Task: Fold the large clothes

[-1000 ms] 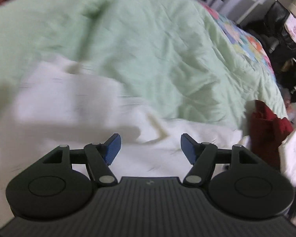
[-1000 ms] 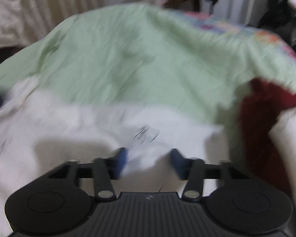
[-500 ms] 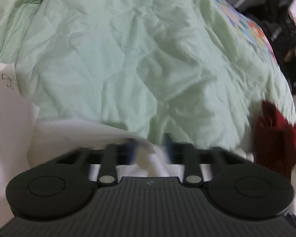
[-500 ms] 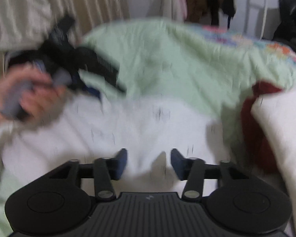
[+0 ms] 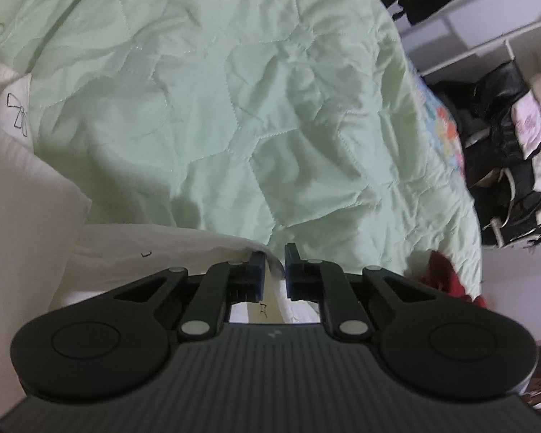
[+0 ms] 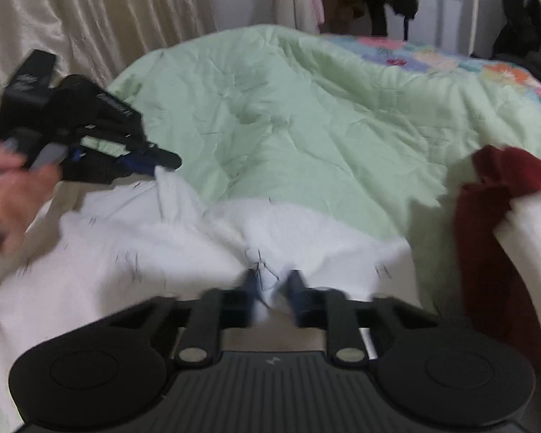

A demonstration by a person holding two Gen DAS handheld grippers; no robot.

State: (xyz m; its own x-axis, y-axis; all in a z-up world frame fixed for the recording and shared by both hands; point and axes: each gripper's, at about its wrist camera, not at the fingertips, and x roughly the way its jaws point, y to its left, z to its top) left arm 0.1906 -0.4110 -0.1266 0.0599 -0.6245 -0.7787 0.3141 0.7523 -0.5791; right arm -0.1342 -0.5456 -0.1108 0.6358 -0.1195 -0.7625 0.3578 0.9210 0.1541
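Observation:
A large white garment with small black bow prints (image 6: 155, 249) lies on a pale green quilted bedspread (image 5: 234, 115). My left gripper (image 5: 273, 266) is shut on the garment's edge (image 5: 162, 241), with white cloth pinched between its blue pads. In the right wrist view the left gripper (image 6: 140, 162), held in a hand, grips the garment's far left corner. My right gripper (image 6: 272, 285) is shut on a fold of the same garment at its near edge; this view is blurred.
A dark red cloth (image 6: 494, 216) lies at the right on the bed, with a white cloth (image 6: 537, 252) over it; the red cloth also shows in the left wrist view (image 5: 447, 278). Cream curtains (image 6: 90, 18) hang behind. Dark clothes and shelves (image 5: 505, 126) stand beyond the bed's right edge.
Both grippers were open over the white garment a second ago. The left closed on the garment's edge first, then the right closed on a fold.

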